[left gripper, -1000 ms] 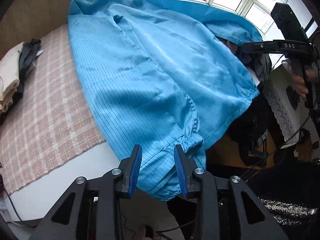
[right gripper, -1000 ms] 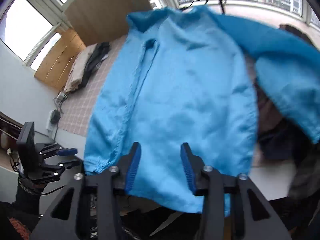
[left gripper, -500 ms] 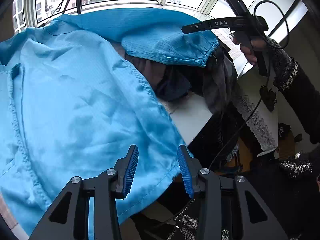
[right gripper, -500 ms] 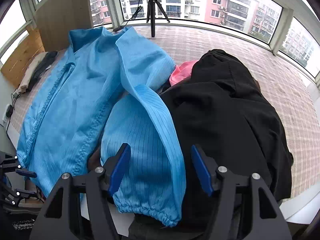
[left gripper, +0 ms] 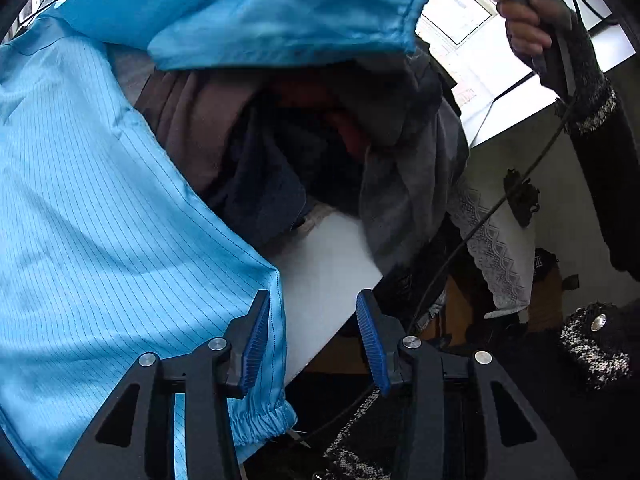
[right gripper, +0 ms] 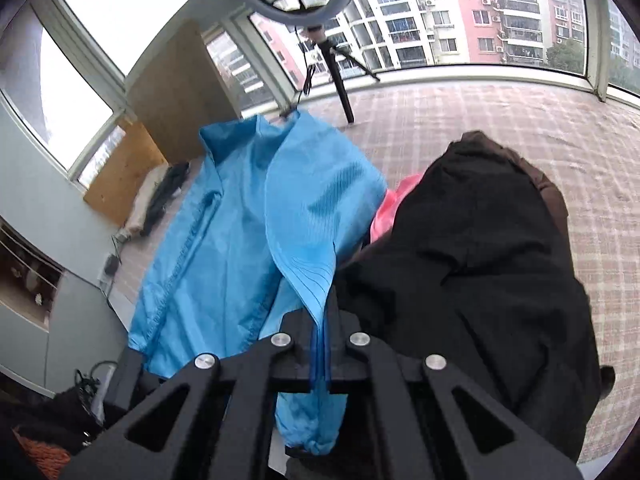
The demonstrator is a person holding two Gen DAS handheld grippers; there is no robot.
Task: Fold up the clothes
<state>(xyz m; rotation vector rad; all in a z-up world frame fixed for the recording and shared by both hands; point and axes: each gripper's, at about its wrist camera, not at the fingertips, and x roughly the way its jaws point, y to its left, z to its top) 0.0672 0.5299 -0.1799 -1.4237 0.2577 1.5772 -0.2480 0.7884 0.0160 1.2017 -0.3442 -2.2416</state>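
The blue jacket's sleeve (right gripper: 308, 248) was clamped in the right gripper (right gripper: 320, 354). The left gripper (left gripper: 312, 344) was being opened, its jaws moderately apart beside the jacket's hem (left gripper: 256, 420), nothing gripped.

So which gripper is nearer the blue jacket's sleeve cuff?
Right. The right gripper is shut on the sleeve just above the cuff; the left gripper is opening at the jacket's hem.

Blue jacket's (right gripper: 240, 240) sleeve cuff (right gripper: 310, 426) partly behind right hand-held gripper (right gripper: 320, 344)
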